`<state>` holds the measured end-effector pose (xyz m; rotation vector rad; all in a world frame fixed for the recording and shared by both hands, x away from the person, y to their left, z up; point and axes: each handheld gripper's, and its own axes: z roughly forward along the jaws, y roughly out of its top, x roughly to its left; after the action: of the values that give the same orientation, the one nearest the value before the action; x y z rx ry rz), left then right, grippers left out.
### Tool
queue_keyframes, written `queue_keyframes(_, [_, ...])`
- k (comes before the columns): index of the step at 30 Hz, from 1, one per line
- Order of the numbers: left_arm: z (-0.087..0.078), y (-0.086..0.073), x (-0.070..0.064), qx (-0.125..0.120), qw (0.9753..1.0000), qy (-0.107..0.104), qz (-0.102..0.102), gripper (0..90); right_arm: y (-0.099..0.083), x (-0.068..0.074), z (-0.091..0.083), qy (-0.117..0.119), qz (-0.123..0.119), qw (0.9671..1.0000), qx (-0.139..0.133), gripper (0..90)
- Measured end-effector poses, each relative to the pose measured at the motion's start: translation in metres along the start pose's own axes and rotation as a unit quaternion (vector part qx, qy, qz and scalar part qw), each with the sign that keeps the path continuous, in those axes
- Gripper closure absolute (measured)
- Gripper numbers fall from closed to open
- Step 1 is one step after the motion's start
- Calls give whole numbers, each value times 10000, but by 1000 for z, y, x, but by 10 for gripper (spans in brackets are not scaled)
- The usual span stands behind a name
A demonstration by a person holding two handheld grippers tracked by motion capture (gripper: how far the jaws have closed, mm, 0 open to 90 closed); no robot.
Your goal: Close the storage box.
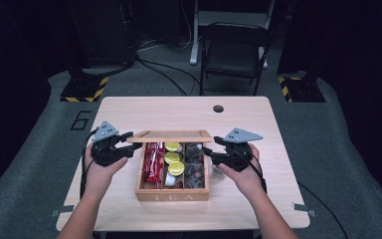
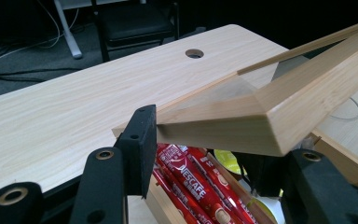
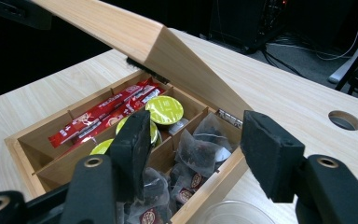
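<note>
A wooden tea box point(image 1: 171, 195) stands in the middle of the table with its glass-paned lid point(image 1: 171, 135) tilted partly up. My left gripper point(image 1: 129, 142) is shut on the lid's left corner point(image 2: 270, 116), with one jaw on its edge and the other beneath it. My right gripper point(image 1: 210, 154) is open at the box's right side, where its jaws straddle the right wall point(image 3: 205, 191). Inside lie red Nescafe sticks point(image 3: 102, 114), yellow-green capsules point(image 3: 164, 109) and dark tea bags point(image 3: 198, 149).
A clear glass rim point(image 3: 233, 215) sits just outside the box's right wall, under my right gripper. The table has a cable hole point(image 1: 218, 108) at the back. A black chair point(image 1: 234, 50) stands beyond the far edge.
</note>
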<state>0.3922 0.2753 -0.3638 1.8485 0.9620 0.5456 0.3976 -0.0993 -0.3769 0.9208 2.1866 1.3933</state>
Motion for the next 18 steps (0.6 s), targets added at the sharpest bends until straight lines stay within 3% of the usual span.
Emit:
queue_keyframes(12, [-3,-6,-3,130,9997,-51,204,501,7,5,-6,38,-106,9998,-160,426])
queue_keyframes(18, [-7,-10,-5,118,9996,-123,234,500,6,12,-10,123,-271,9994,-187,474])
